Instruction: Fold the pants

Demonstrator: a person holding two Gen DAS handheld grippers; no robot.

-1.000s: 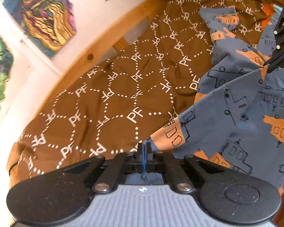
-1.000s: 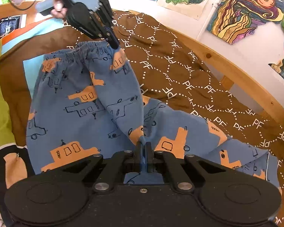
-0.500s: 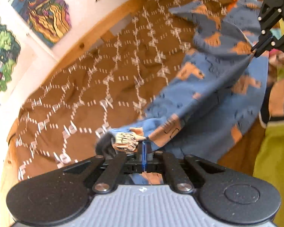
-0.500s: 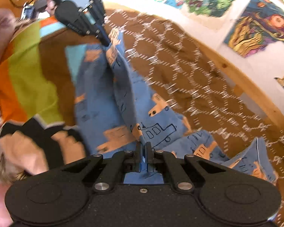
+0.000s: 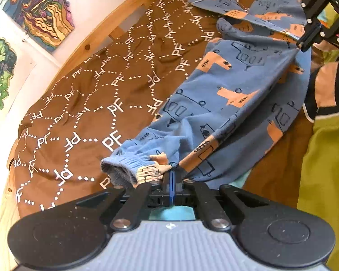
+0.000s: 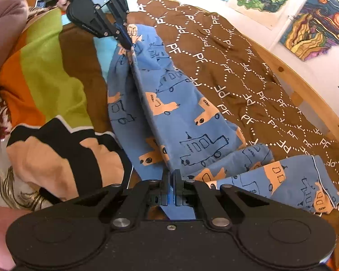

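White "PF" letters repeat all over the brown bedspread (image 5: 97, 85), joined by dotted white lines into a honeycomb pattern, some upside down or sideways. Small print on the left gripper (image 6: 126, 40) arm above the bedspread, unreadable.

White wall (image 5: 133, 9) with colourful posters (image 6: 314, 22); wooden bed frame (image 6: 305, 85); brown patterned bedspread (image 5: 90, 94).

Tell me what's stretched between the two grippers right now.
The blue pants, pulled into a taut ridge from the left gripper to the right gripper, both jaws shut on the cloth; clearest in the right wrist view.
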